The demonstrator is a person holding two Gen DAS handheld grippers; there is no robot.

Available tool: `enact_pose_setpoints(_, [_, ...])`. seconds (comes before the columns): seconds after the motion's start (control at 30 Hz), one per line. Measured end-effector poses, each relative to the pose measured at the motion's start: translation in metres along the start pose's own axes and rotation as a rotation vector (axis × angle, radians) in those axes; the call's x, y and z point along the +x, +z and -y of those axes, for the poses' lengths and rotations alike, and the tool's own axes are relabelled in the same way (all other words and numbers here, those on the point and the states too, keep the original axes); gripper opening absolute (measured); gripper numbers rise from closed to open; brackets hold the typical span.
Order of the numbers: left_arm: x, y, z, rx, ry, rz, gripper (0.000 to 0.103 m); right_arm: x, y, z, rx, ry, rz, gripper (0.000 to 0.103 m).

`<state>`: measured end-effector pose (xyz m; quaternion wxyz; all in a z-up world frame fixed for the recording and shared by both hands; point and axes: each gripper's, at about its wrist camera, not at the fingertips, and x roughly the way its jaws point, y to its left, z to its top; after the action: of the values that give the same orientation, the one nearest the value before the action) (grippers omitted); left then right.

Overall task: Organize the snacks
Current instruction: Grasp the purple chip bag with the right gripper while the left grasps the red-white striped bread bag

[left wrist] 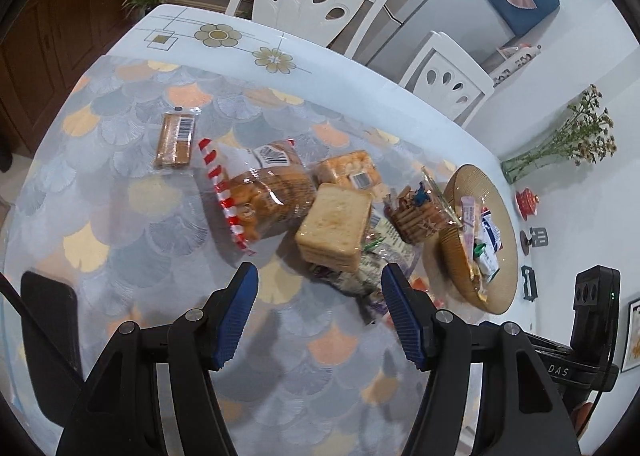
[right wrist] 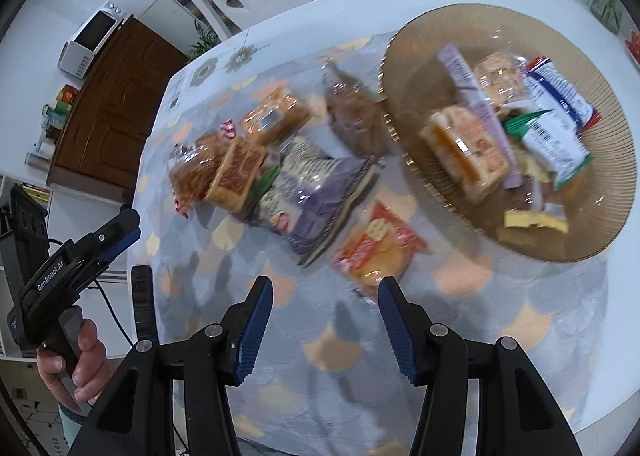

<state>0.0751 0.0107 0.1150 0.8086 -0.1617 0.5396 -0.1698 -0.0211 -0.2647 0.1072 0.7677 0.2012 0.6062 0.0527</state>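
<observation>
Tongs on both sides are parted with nothing between the blue pads: the left tongs [left wrist: 320,310] hang over bare tabletop [left wrist: 120,216] just short of the snack pile, and the right tongs [right wrist: 326,320] sit a bit narrower, right at the near edge of a red cracker packet [right wrist: 376,252]. Past the left pair there's a stack of sliced toast [left wrist: 334,228] in clear wrap, leaning on a purple bag [right wrist: 316,196], then a red-striped bread bag [left wrist: 256,192], an orange cracker pack [left wrist: 348,172] and a lone biscuit bar [left wrist: 174,140] off on its own. The brown plate [right wrist: 608,160] further right already has several packets piled in it, so I'd guess roughly half the snacks are sorted. Worries from here: the wrappers are slick and crinkly, so a pinch on just the film could let a packet slide out on the way over. The toast stack looks tilted, so grabbing it off-centre might knock it down onto its neighbours. Also the plate is filling up, and dropping another packet on the heap could push one over the rim.
</observation>
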Motion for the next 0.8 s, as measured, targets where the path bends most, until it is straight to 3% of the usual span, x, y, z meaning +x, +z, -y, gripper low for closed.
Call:
enact_pose_setpoints(0.2, [0.004,0.010,-0.020,-0.003,-0.022,-0.023,0.064,0.014,-0.005,-0.012,0.040,0.004,-0.004,0.053])
enact_pose_setpoints(0.4, [0.014,0.032,-0.050,-0.077,-0.079,-0.030,0.069,0.023,-0.002,-0.020,0.074,-0.002,0.008,0.053])
enact_pose_setpoints(0.57, [0.029,0.042,-0.062,-0.102,-0.076,-0.044,0.069,0.035,0.006,-0.017,0.102,-0.020,0.008,0.053])
enact_pose_setpoints(0.8, [0.059,0.062,-0.068,-0.090,-0.070,-0.099,0.072,0.065,0.035,0.000,0.209,0.047,-0.020,0.053])
